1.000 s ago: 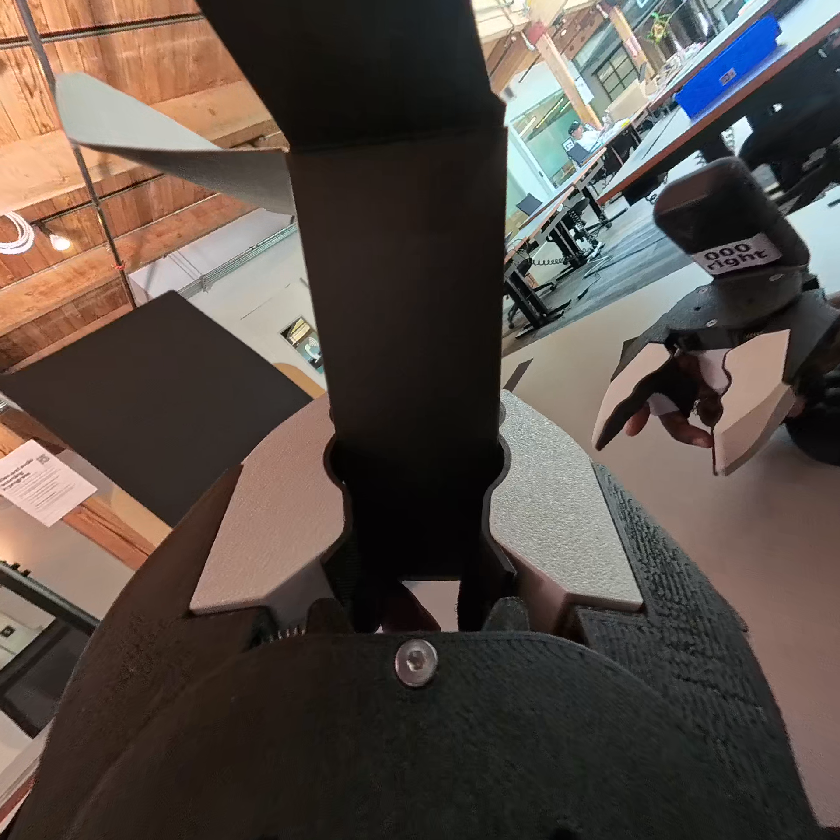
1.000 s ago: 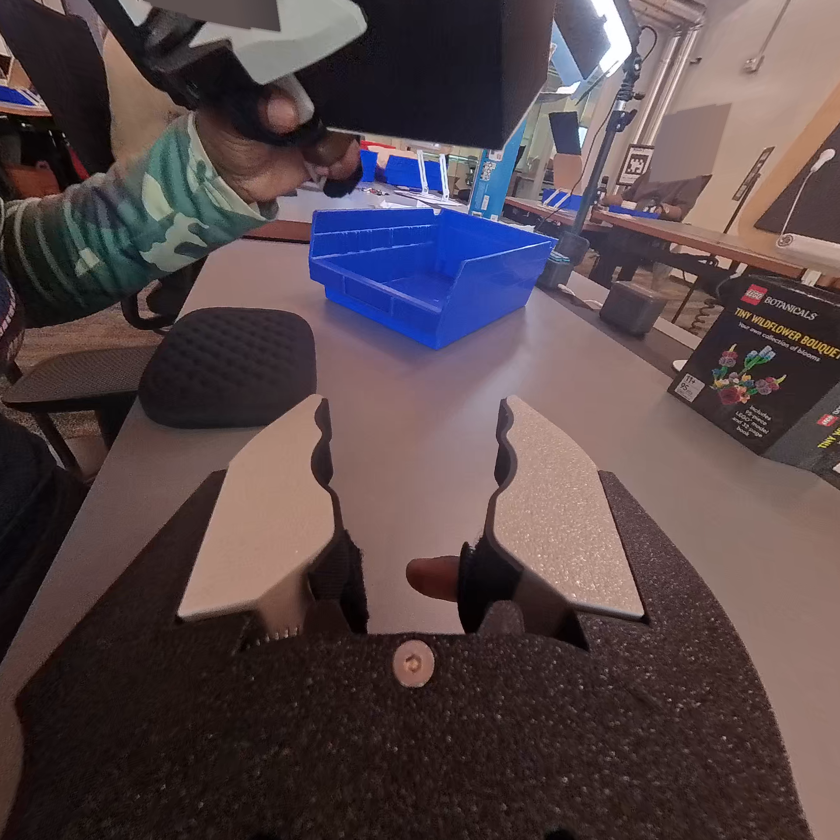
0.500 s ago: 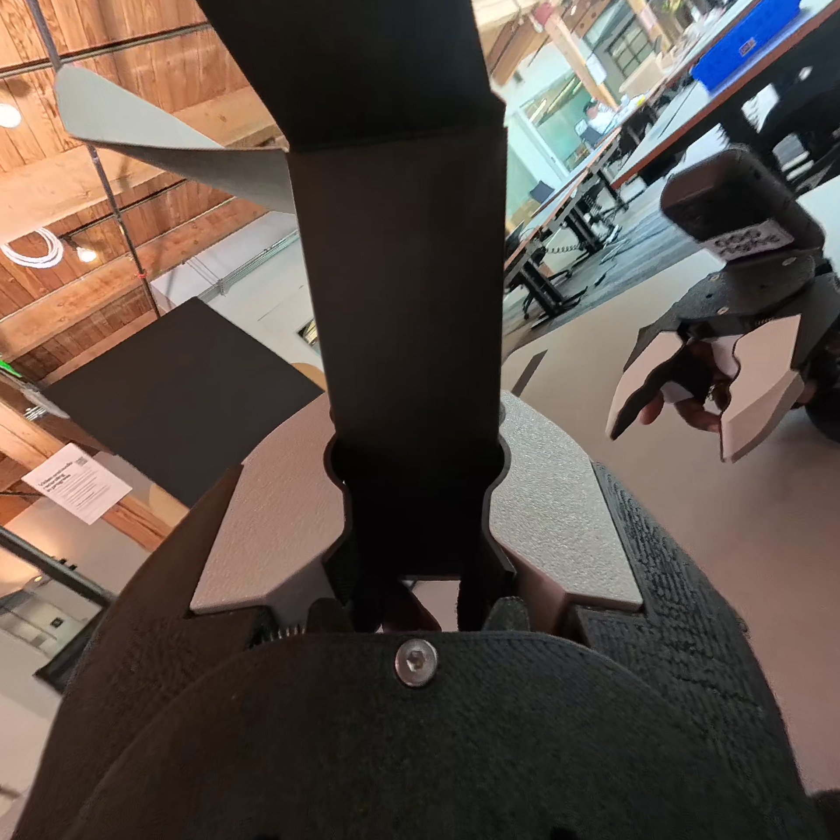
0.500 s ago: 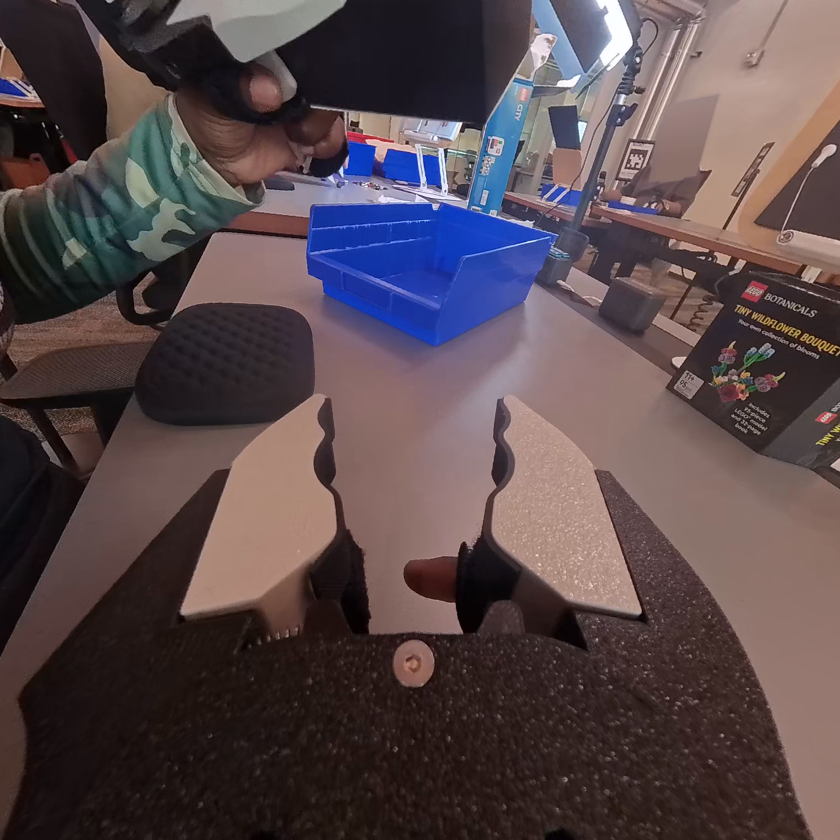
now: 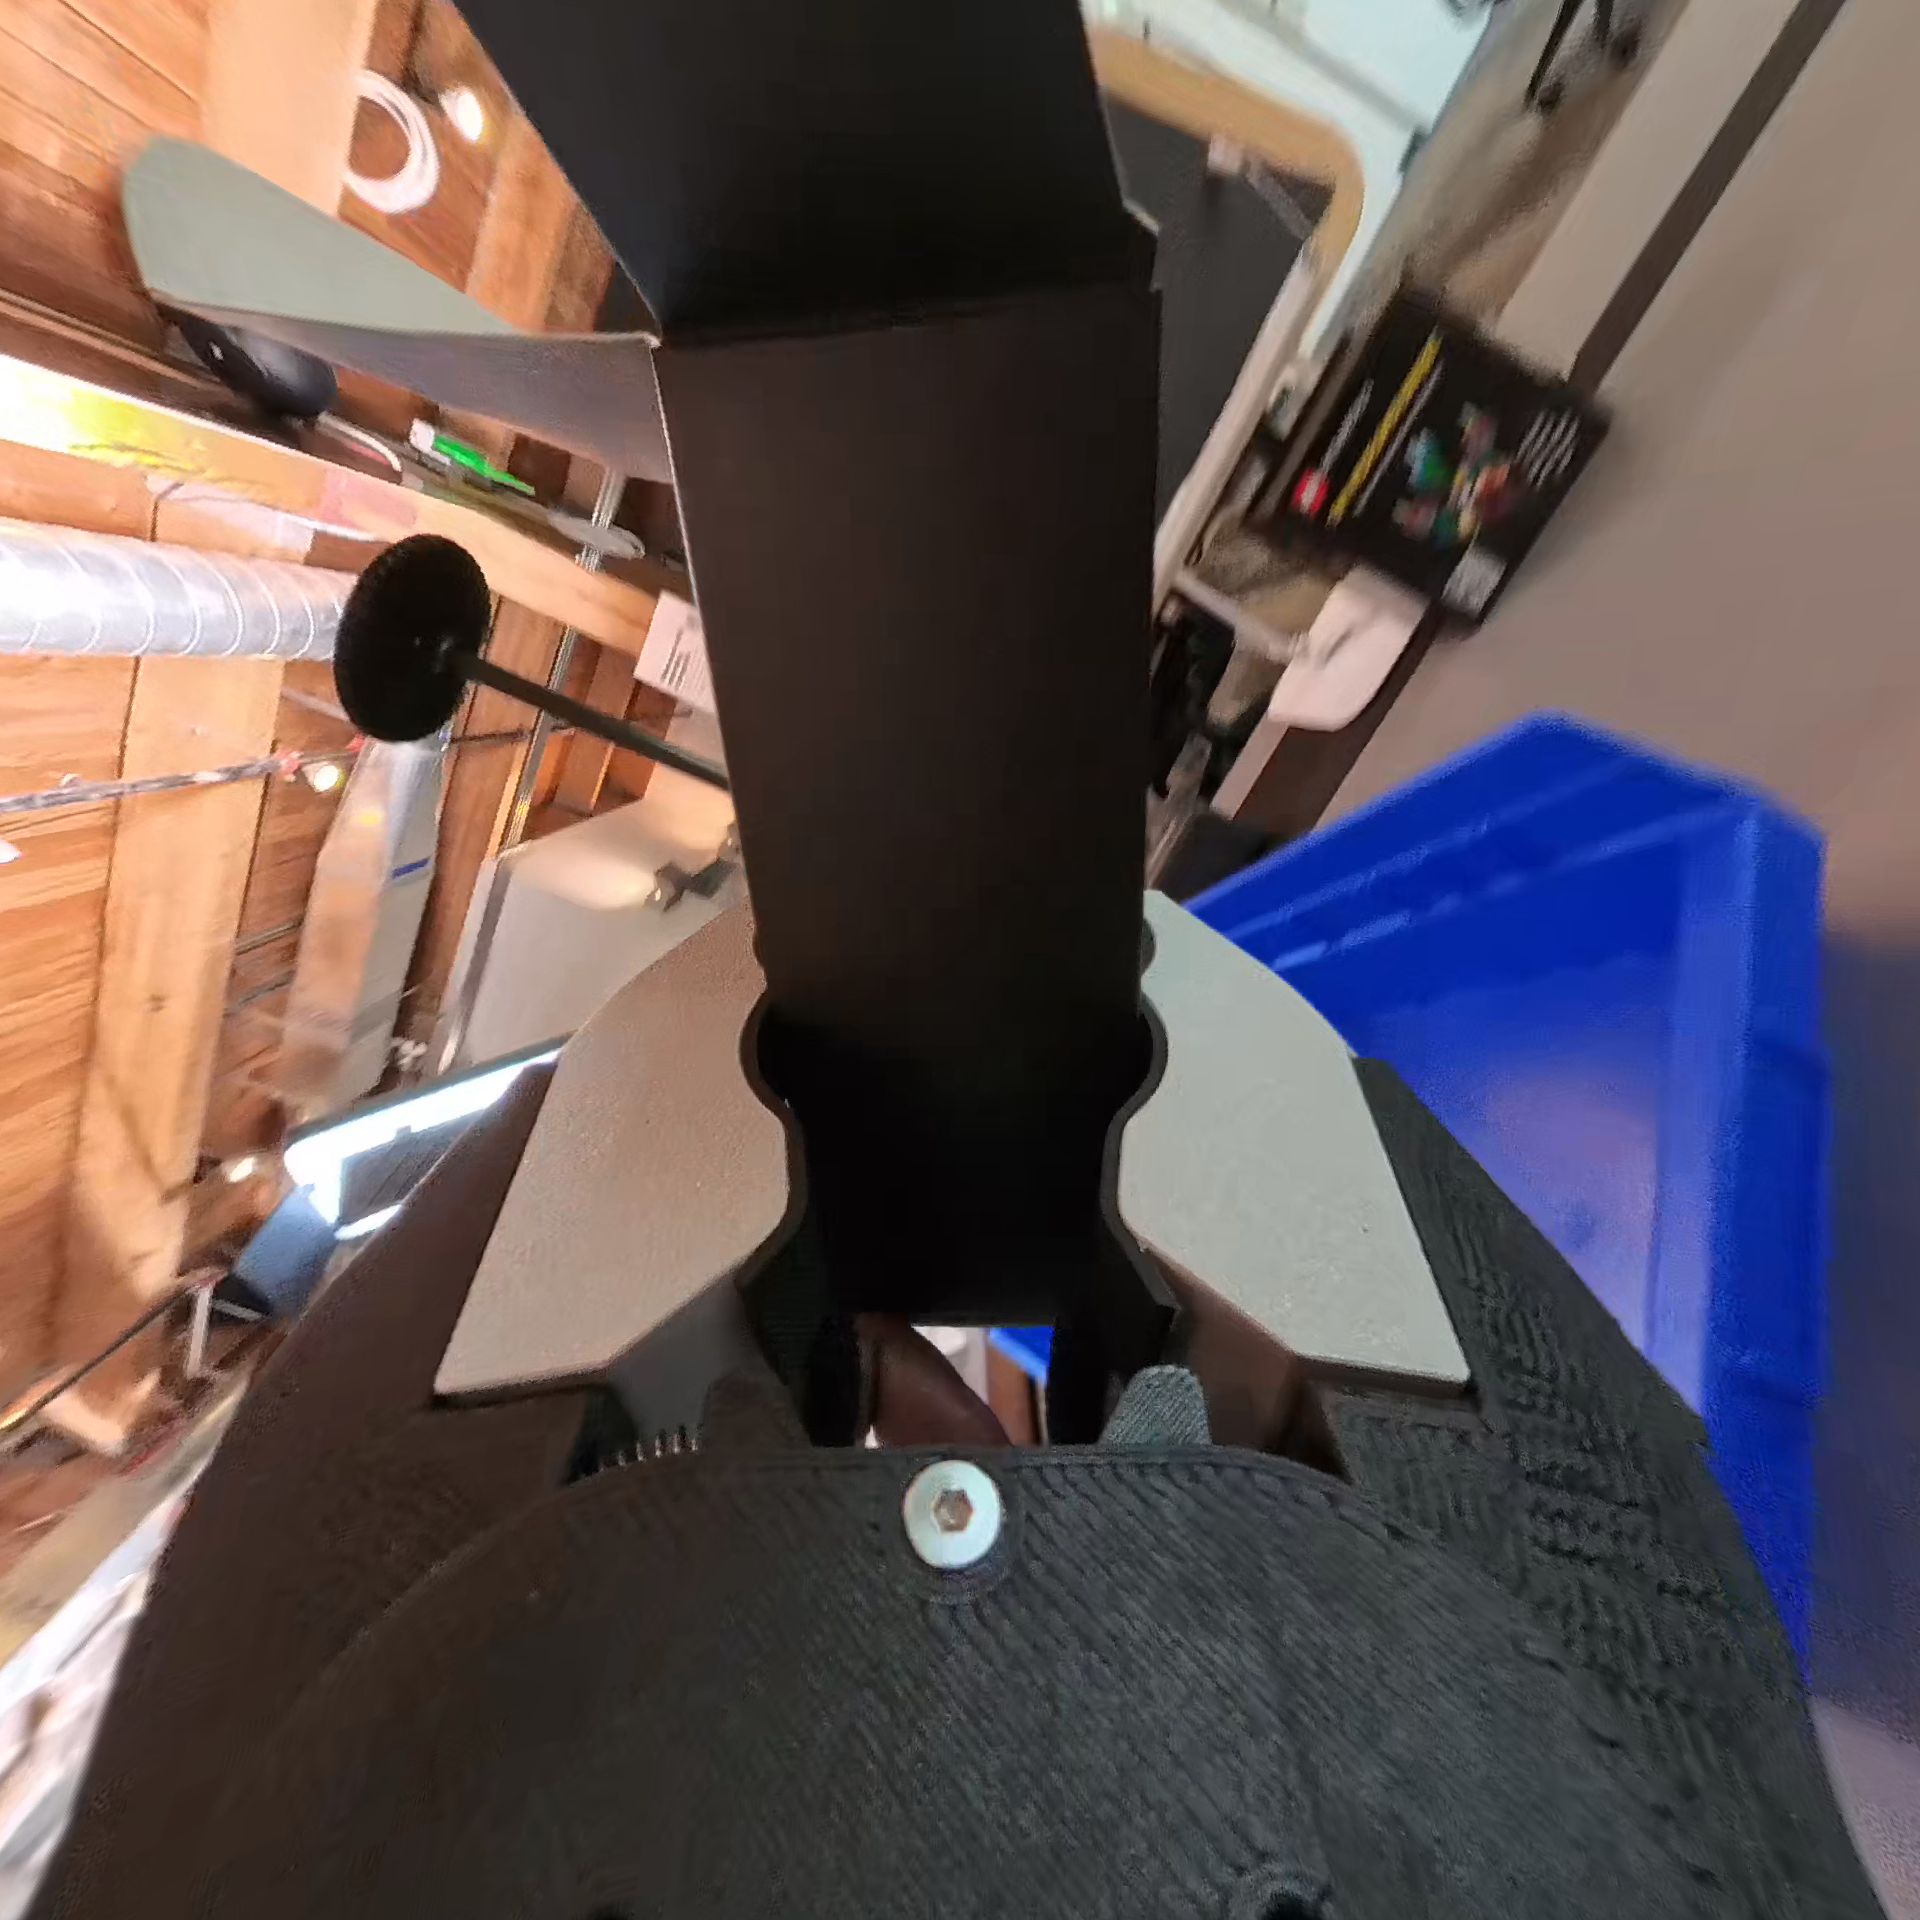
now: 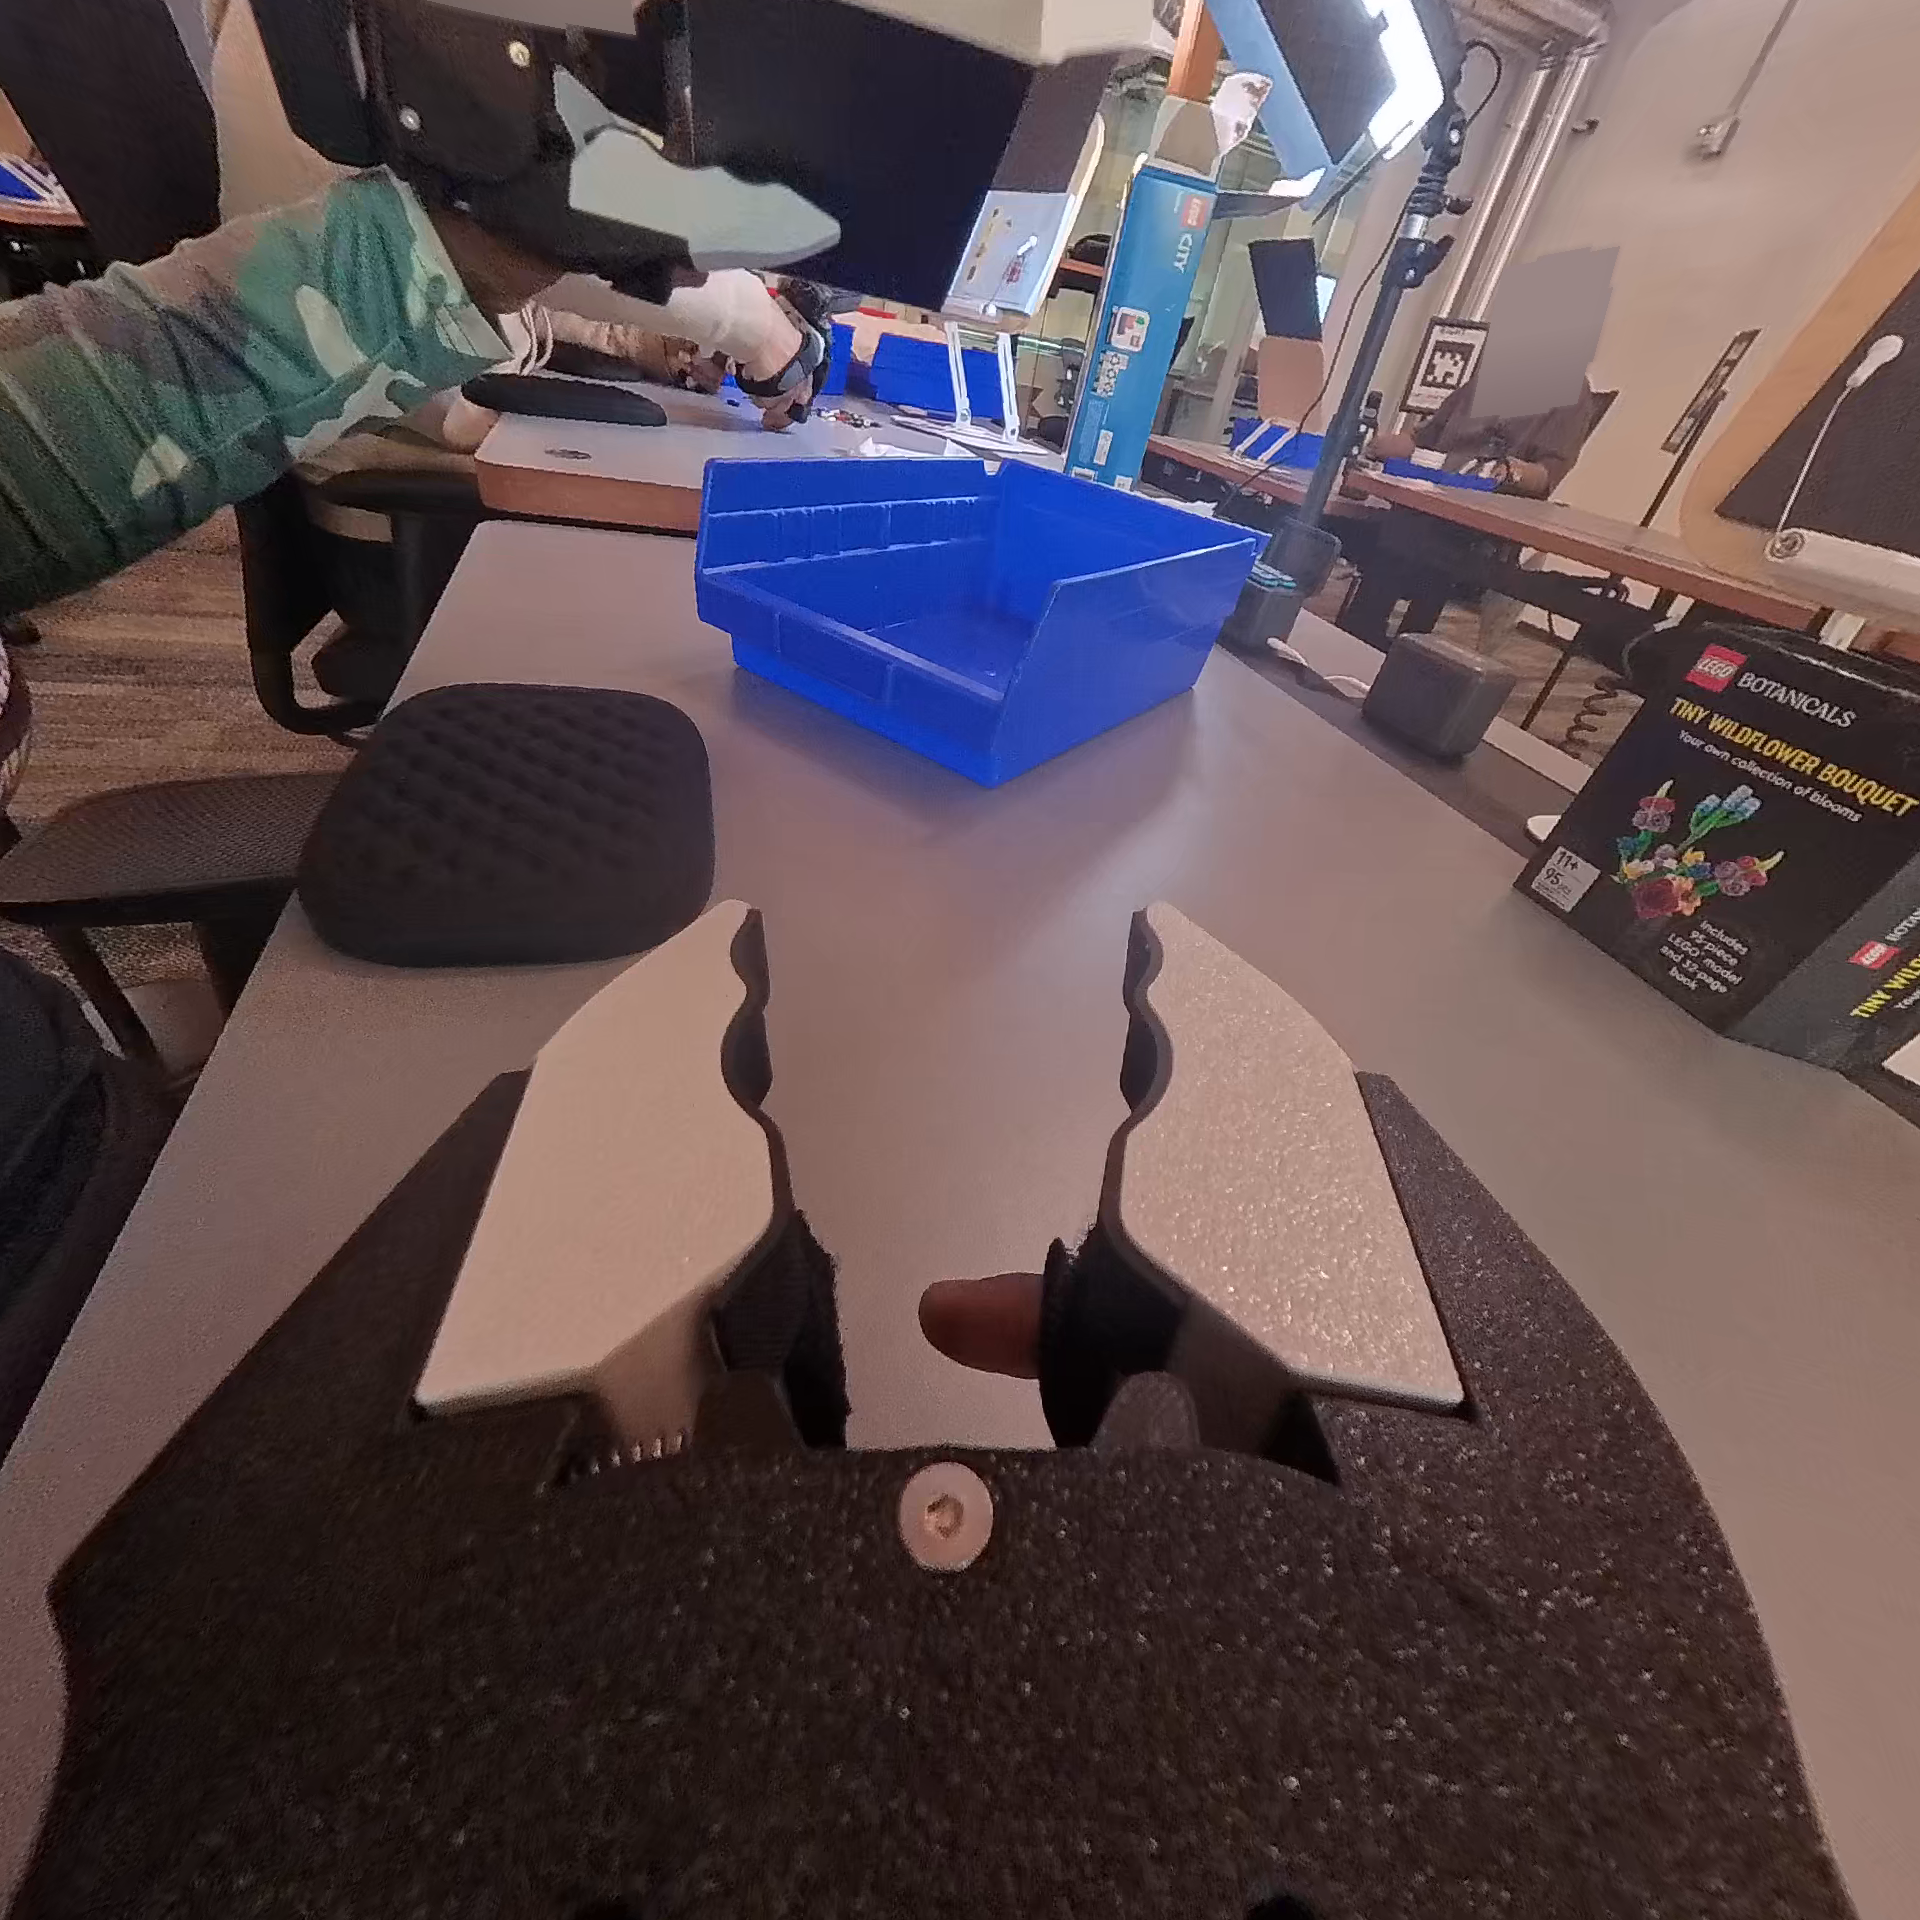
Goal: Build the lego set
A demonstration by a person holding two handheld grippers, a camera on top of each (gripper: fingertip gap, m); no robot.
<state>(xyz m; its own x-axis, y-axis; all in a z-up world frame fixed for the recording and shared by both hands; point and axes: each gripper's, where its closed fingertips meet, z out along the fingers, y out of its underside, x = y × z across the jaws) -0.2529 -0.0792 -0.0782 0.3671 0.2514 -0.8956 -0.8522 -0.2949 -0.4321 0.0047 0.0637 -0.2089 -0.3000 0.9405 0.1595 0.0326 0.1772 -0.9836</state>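
One black lego box (image 5: pixel 914 644) sits clamped across its narrow end in the left gripper (image 5: pixel 951 1039), raised over the blue bin (image 6: pixel 977 613); light, crushable cardboard with flaps open. Right gripper (image 6: pixel 945 997) gapes empty above the table (image 6: pixel 1299 987).

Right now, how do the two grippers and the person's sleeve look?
Each gripper, left and right, has two pale grey, grainy fingers with wavy inner edges on a rough black printed body with one silver screw. Black straps sit behind the fingers. The sleeve is green camouflage.
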